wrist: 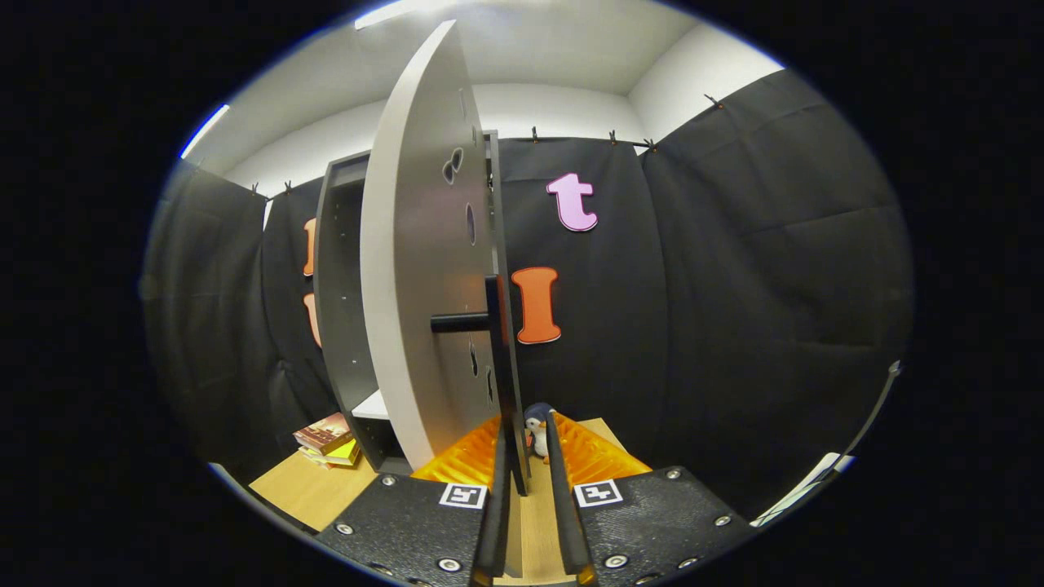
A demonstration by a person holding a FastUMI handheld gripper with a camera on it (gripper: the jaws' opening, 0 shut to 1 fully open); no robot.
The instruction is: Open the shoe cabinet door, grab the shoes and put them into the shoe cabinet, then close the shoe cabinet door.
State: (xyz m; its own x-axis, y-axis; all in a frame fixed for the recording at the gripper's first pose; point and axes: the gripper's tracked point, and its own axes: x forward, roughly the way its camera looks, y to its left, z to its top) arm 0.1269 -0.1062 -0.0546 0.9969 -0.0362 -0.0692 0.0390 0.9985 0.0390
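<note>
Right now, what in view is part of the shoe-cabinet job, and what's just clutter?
Job:
- cabinet door, swung open, its edge between the gripper fingers
- door handle
- shoe cabinet

Clutter:
- stack of books beside the cabinet
- penguin toy just ahead of the fingers

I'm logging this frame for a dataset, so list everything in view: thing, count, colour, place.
Shoe cabinet: one, dark grey, standing on the floor, left of the fingers.
Cabinet door: one, light grey face, swung open, its dark edge running down between the fingers.
Door handle: one, black bar, sticking out from the door near its edge.
Books: small stack, mixed colours, on the floor left of the cabinet's foot.
Penguin toy: one, white and dark blue, just ahead of the fingertips.
Floor: light wood.
Gripper: one, fingers slightly apart either side of the door's edge; contact unclear.
</note>
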